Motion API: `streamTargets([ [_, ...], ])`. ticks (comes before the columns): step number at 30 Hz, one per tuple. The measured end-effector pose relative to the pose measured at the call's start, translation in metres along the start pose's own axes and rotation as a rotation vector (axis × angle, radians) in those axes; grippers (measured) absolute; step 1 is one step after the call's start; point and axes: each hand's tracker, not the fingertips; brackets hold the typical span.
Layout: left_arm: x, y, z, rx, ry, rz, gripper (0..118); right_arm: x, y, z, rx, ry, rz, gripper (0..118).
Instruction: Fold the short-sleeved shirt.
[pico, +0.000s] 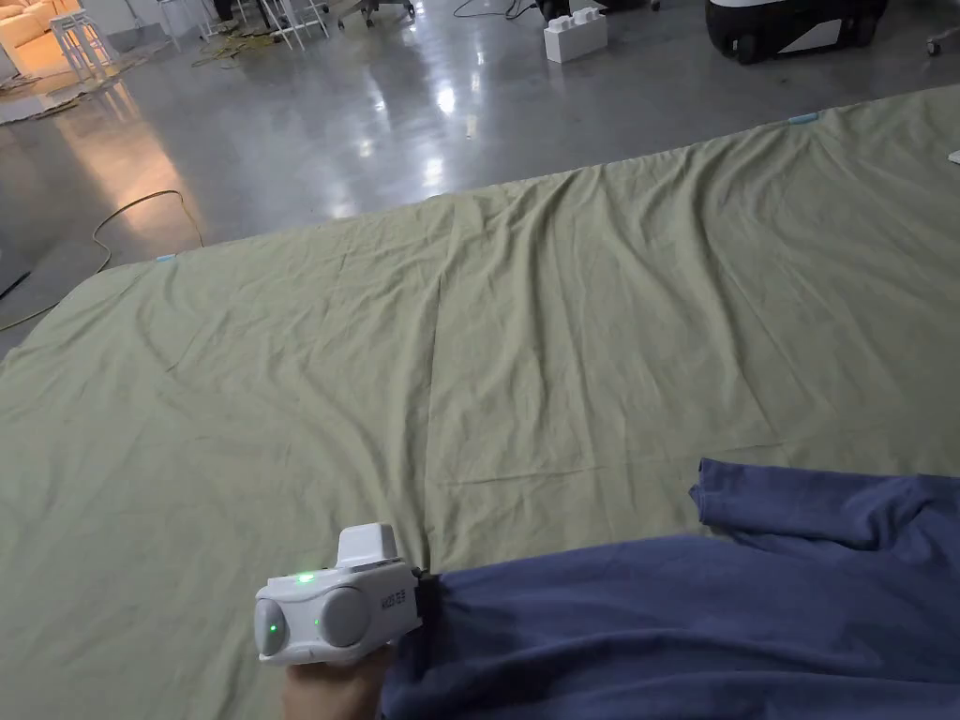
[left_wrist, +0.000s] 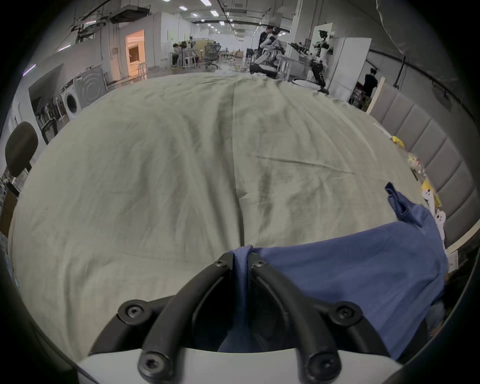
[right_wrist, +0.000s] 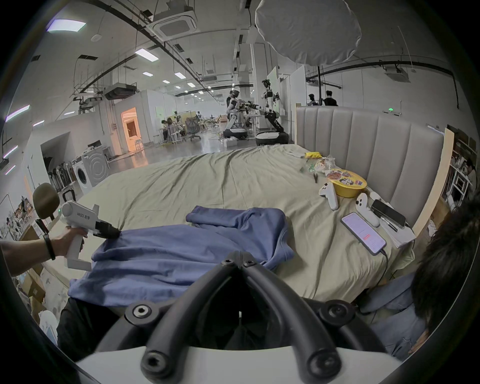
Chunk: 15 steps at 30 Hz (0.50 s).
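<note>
Two grippers, one blue short-sleeved shirt (right_wrist: 181, 257), and I am at the laying-out stage, before any fold. The shirt lies at the near edge of the bed, on the green sheet (pico: 469, 356), partly hanging over that edge toward me, one sleeve (pico: 797, 502) rumpled and pointing across the bed. My left gripper (left_wrist: 240, 256) pinches a gathered bit of the shirt's edge between both jaws. My right gripper (right_wrist: 237, 259) has its jaws pressed together just at the shirt's near edge; I see no cloth caught in them. Next, I judge, the right must take hold of the opposite edge, so both can draw the shirt flat onto the sheet, clear of the phone (right_wrist: 363, 233) near the headboard.
</note>
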Motion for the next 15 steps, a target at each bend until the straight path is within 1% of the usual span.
streamTargets([
  [1, 0.002, -0.001, 0.0, -0.012, 0.053, -0.026, 9, 0.0, -0.001, -0.001, -0.006, 0.002, 0.003, 0],
  [2, 0.01, -0.001, -0.001, -0.016, 0.07, -0.086, 8, 0.0, 0.0, -0.004, -0.01, 0.006, 0.01, 0],
  [6, 0.025, -0.007, -0.012, -0.047, 0.144, -0.238, 8, 0.006, 0.019, -0.023, 0.01, 0.018, 0.039, 0],
  [8, 0.03, -0.01, -0.016, -0.055, 0.156, -0.269, 8, 0.015, 0.04, -0.047, 0.024, 0.036, 0.077, 0],
  [9, 0.032, -0.01, -0.015, -0.057, 0.163, -0.28, 8, 0.021, 0.054, -0.066, 0.01, 0.053, 0.123, 2],
  [10, 0.033, -0.008, -0.018, -0.067, 0.166, -0.288, 8, 0.027, 0.066, -0.09, -0.042, 0.07, 0.145, 9],
  [11, 0.034, -0.007, -0.018, -0.075, 0.169, -0.304, 8, 0.031, 0.076, -0.11, -0.048, 0.074, 0.179, 27],
  [12, 0.034, -0.006, -0.019, -0.085, 0.168, -0.325, 8, 0.037, 0.084, -0.135, -0.112, 0.088, 0.188, 57],
  [13, 0.033, -0.004, -0.02, -0.091, 0.163, -0.328, 8, 0.045, 0.092, -0.164, -0.153, 0.109, 0.21, 76],
  [14, 0.031, -0.002, -0.02, -0.096, 0.158, -0.322, 8, 0.05, 0.098, -0.188, -0.201, 0.114, 0.226, 83],
  [15, 0.028, 0.001, -0.02, -0.097, 0.158, -0.311, 8, 0.056, 0.103, -0.213, -0.211, 0.096, 0.239, 82],
])
